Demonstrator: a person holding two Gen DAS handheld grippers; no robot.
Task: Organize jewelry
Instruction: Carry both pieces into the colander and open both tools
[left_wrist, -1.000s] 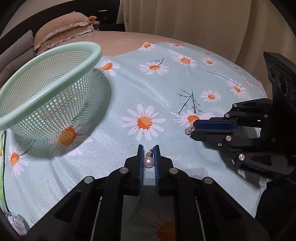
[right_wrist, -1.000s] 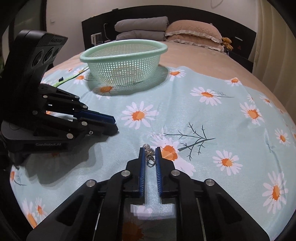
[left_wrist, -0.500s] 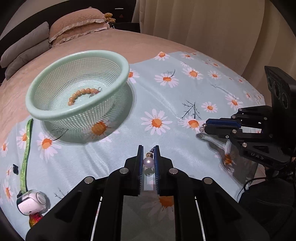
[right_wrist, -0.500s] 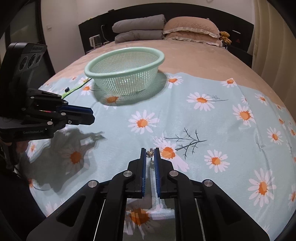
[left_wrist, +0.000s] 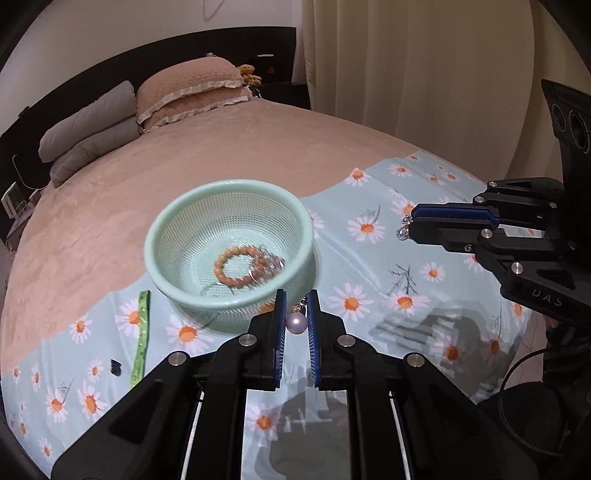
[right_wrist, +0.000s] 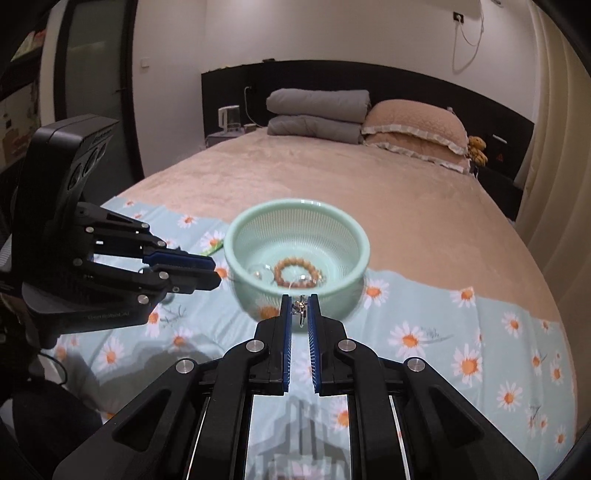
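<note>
Jaws of the left gripper (left_wrist: 295, 314) clamped on a pearl earring (left_wrist: 297, 323), hanging high over the daisy cloth (left_wrist: 369, 295), just before the near rim of the green basket (left_wrist: 229, 192). Jaws of the right gripper (right_wrist: 299, 314) closed on a small silver earring (right_wrist: 300, 306), also raised, just short of the same near rim. Well apart from each other, one on each side of the basket, with free air between. Inside the basket, an orange bead bracelet (left_wrist: 236, 266) lying on the bottom beside some thin silver pieces. Left of the basket, a green strip (left_wrist: 142, 332) flat on the cloth. Beyond the far edge of the cloth, wide bare bed (left_wrist: 184, 155), then pillows (left_wrist: 192, 88) at the dark headboard (right_wrist: 406, 81).
</note>
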